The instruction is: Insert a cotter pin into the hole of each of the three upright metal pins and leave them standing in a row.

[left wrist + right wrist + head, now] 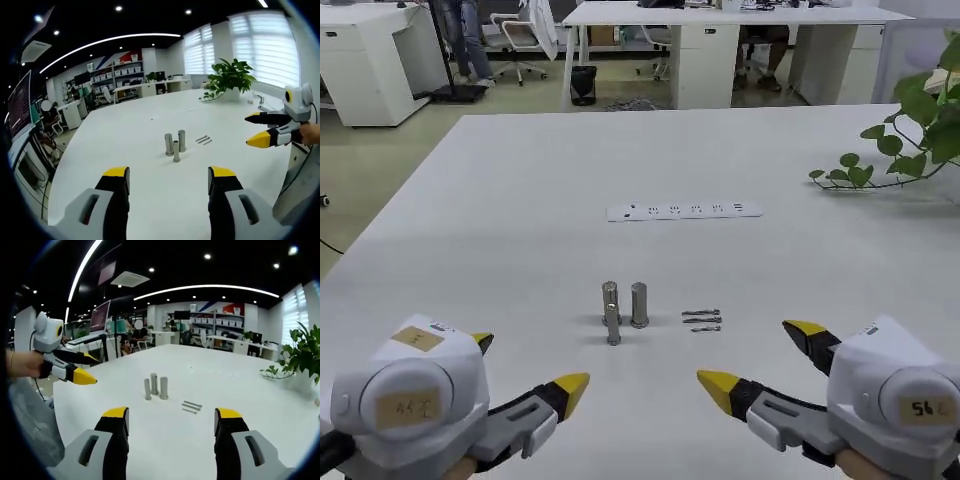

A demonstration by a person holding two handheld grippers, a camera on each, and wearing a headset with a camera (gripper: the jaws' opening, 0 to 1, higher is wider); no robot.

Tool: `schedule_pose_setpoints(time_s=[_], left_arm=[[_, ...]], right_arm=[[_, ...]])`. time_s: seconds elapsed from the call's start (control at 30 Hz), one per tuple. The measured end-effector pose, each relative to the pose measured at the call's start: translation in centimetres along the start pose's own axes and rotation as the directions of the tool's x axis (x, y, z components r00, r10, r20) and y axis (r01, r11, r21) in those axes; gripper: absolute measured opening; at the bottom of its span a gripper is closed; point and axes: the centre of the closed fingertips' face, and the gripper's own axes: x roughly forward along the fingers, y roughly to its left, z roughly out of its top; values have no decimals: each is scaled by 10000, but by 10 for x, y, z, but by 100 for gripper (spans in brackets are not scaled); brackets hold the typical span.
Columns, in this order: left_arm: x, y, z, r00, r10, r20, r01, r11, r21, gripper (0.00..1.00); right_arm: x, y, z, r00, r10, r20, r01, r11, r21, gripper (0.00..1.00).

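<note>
Jaws of both grippers stand released with nothing between them: the left gripper (527, 362) and the right gripper (757, 354) hover low over the near edge of the desk (520, 230), on the person's side of the metal pins (639, 305) and well apart from them, one to each side. Progress, as judged from the present layout: none of the task's steps is done. The metal pins stand upright at the middle of the desk in a tight cluster, two side by side and one in front of the left of that pair; this is not a row. Whether they touch one another cannot be told. The cotter pins (701, 320) lie flat on the desk just to the right of the metal pins, side by side, apart from them and fitted into none. Remaining work: all three insertions, then setting the metal pins in a row. Count: metal pins, three; cotter pins, three; grippers, two, both unloaded. Other items: one white power strip (683, 211) lying beyond the metal pins, and one trailing plant (910, 130) far to their right at the desk's edge.
</note>
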Motion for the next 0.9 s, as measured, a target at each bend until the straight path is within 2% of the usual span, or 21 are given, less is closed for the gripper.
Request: schedule_pose_setpoints(time_s=[0.13,0.3,0.5,0.73,0.9], left_arm=[[14,-1,3,9997,-240,-4,240,9994,255,59],[31,-4,8,9985,-551,75,549,9982,230,56],[53,-8,13,9951,-977,119,972,9946,356,52],[74,-10,11,9913,-1315,-1,1314,9899,534,49],[88,-14,5,9873,-1577,-189,1586,9855,608,45]], right_arm=[[0,0,3,10000,-11,55,11,10000,63,66],[-1,0,7,10000,39,-4,-39,10000,41,65],[0,7,15,9994,318,-108,-315,9993,205,65],[2,8,18,9974,632,-352,-613,9967,523,67],[4,6,15,9945,772,-711,-740,9962,466,67]])
